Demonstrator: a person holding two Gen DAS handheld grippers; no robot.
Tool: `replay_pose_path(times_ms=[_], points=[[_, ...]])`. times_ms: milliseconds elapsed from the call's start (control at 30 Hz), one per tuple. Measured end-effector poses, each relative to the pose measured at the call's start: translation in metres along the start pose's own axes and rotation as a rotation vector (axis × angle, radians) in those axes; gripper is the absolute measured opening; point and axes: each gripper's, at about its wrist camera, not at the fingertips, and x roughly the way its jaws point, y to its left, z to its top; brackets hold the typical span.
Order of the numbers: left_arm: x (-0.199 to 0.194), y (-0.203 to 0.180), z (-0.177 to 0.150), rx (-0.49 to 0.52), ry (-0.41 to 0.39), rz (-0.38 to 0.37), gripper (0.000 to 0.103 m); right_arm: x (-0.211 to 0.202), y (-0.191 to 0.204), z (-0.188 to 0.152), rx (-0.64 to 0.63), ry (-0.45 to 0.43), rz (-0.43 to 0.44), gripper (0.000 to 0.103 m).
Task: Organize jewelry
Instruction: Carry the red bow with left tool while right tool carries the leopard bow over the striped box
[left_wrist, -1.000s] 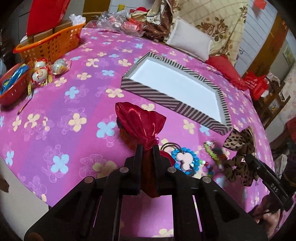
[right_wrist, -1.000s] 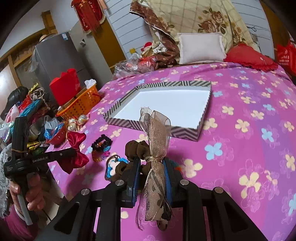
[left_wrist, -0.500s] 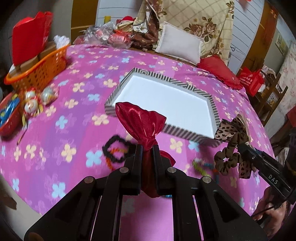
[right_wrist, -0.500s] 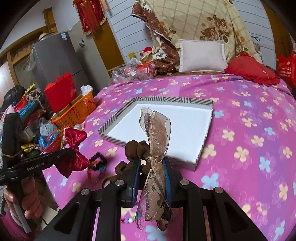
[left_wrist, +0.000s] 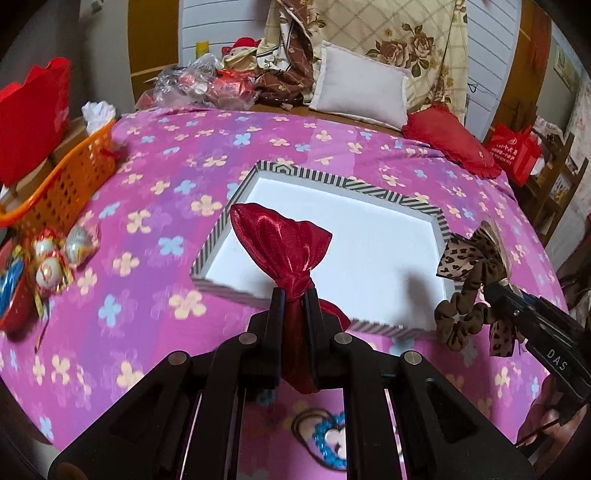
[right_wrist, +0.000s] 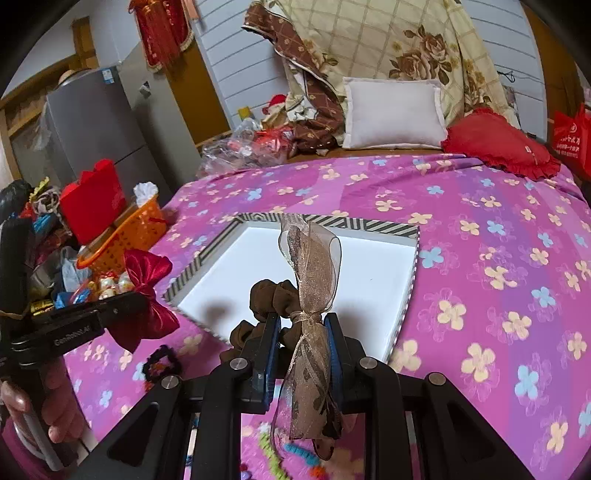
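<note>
Bows: two; shiny red satin bow (left_wrist: 282, 245) pinched in left gripper (left_wrist: 294, 295), brown leopard-print scrunchie bow (right_wrist: 312, 295) pinched in right gripper (right_wrist: 302, 323).
Tray: one striped-rim white tray (left_wrist: 332, 184), below both.
Surface: magenta flowered bedspread (right_wrist: 480, 258).

— Any lettering you can actually read?

— Yes. In the left wrist view, at the lower right of the frame, the black body of the right gripper (left_wrist: 495, 295) carries white capitals, "DAS".

— And in the right wrist view?

— At the lower left, the black bar of the left gripper (right_wrist: 142, 301) has small white print that seems to begin "GenRobot"; the ending is blurred.

— Anything else printed?

— The red shopping bag (left_wrist: 513, 151) at the right edge of the left wrist view shows a round white emblem and rows of pale characters and digits, too small to read. It appears again at the right edge of the right wrist view, equally unreadable.
</note>
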Motion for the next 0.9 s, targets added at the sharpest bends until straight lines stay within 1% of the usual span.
replay_pose_path(times_ms=[267,567,700,900], points=[[0.026,-0.01,0.022,0.029,0.007,0.014,0.009,0.036,-0.014,0.008,0.001,0.052,-0.035,0.023],[0.074,-0.014,0.037,0.031,0.072,0.038,0.009,0.066,-0.03,0.01,0.012,0.102,-0.047,0.023],[0.091,-0.013,0.038,0.018,0.102,0.044,0.009,0.08,-0.033,0.008,0.0,0.137,-0.052,0.023],[0.111,-0.009,0.034,0.001,0.141,0.051,0.009,0.089,-0.035,0.007,-0.002,0.159,-0.058,0.023]])
